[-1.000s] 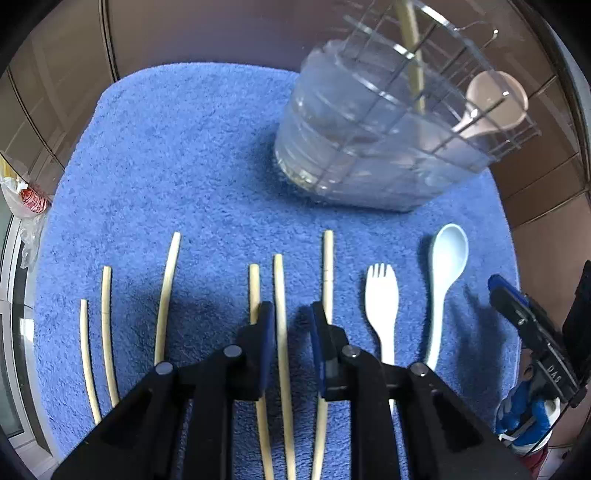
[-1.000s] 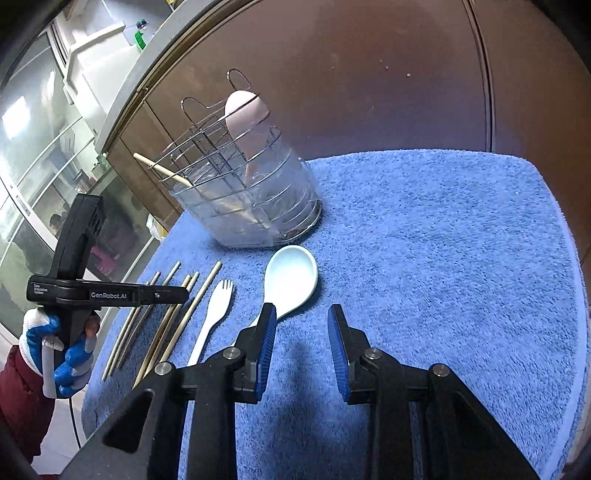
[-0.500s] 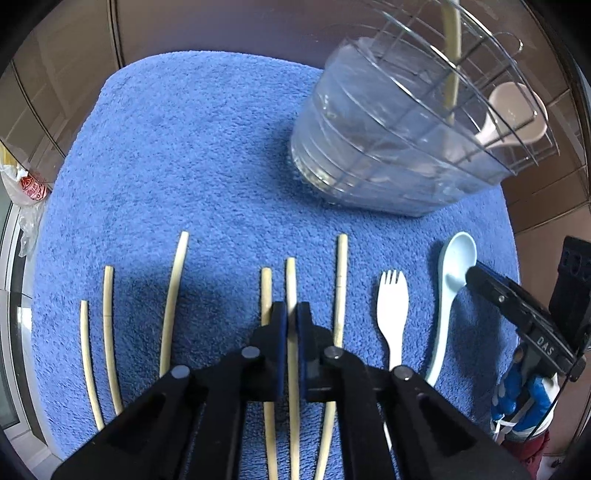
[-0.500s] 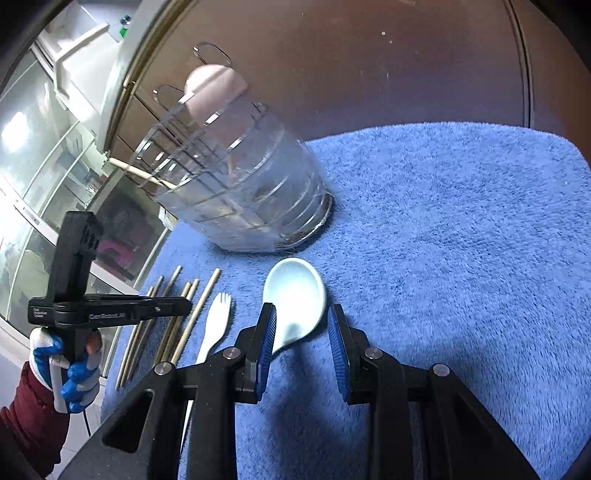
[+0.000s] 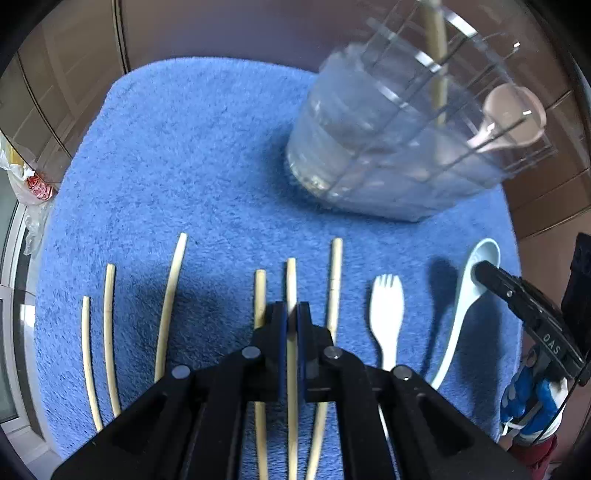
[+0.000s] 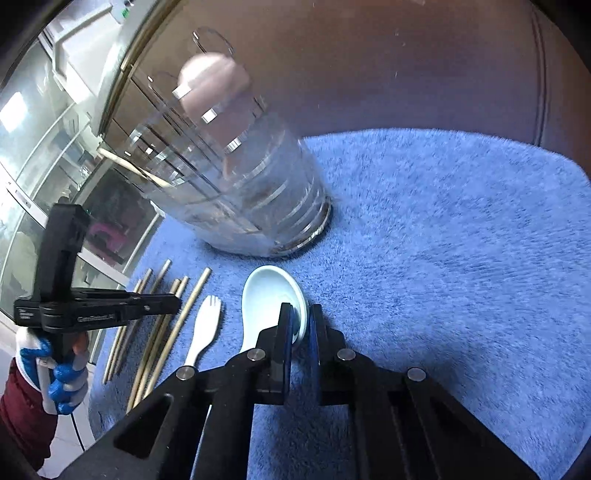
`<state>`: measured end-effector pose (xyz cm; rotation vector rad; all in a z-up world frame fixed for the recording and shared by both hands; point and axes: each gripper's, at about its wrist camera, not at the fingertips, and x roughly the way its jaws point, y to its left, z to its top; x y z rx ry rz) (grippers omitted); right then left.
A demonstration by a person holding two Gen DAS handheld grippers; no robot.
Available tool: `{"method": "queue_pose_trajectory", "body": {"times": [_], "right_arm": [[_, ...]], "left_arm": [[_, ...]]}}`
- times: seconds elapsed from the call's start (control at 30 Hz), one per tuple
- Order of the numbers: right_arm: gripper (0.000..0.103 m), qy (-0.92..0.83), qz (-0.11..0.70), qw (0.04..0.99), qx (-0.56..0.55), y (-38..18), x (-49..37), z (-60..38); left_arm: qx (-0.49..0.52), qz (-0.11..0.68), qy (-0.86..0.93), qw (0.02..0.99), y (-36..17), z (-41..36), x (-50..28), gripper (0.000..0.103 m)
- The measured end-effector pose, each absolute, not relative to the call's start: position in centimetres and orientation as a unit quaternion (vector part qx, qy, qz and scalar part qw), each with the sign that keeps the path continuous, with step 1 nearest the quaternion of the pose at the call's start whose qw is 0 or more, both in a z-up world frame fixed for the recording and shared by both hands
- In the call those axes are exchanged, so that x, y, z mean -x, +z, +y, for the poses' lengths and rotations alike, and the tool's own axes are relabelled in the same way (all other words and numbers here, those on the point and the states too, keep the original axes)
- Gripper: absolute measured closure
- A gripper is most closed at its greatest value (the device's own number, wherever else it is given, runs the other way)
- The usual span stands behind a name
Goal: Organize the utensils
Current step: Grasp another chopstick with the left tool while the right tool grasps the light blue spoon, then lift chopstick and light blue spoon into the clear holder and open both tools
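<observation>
Several pale chopsticks lie in a row on a blue towel (image 5: 184,155). My left gripper (image 5: 291,314) is shut on the middle chopstick (image 5: 291,280). A white fork (image 5: 387,314) and a pale blue spoon (image 5: 467,291) lie to the right. My right gripper (image 6: 300,321) is shut on the rim of the pale blue spoon's bowl (image 6: 267,299). A clear wire-framed utensil holder (image 5: 399,147) stands at the back with a pink spoon (image 5: 513,122) and a chopstick (image 5: 437,62) in it. The holder (image 6: 236,192) also shows in the right wrist view.
The white fork (image 6: 205,328) and the chopsticks (image 6: 173,325) lie left of the spoon in the right wrist view, under the left gripper's body (image 6: 96,306). Brown cabinet fronts (image 5: 229,29) stand behind the towel. A plastic bag (image 5: 29,184) hangs at the far left.
My left gripper closed on the middle chopstick. My right gripper moved forward over the pale blue spoon and closed on its bowl rim.
</observation>
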<state>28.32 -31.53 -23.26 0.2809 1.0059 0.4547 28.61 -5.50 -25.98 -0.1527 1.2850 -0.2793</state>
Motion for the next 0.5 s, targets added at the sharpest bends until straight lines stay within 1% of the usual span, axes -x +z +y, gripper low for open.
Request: {"method": "queue_pose_trajectory", "body": {"times": [0.13, 0.3, 0.5], "right_arm": [[0.096, 0.197, 0.447, 0.865, -0.115, -20.8, -26.4, -32.2], [0.097, 0.172, 0.404, 0.895, -0.080, -17.6, -23.3, -31.7], [0.097, 0.156, 0.353, 0.920, -0.065, -13.3, -21.3, -31.3]], "left_arm": [[0.083, 0.553, -0.146, 0.816, -23.5, -5.2, -26.9, 0.098], [0.086, 0.478, -0.162, 0.859, -19.1, -4.4, -23.6, 0.098], [0.088, 0.400, -0.182, 0.894, -13.7, -3.3, -20.7, 0.098]]}}
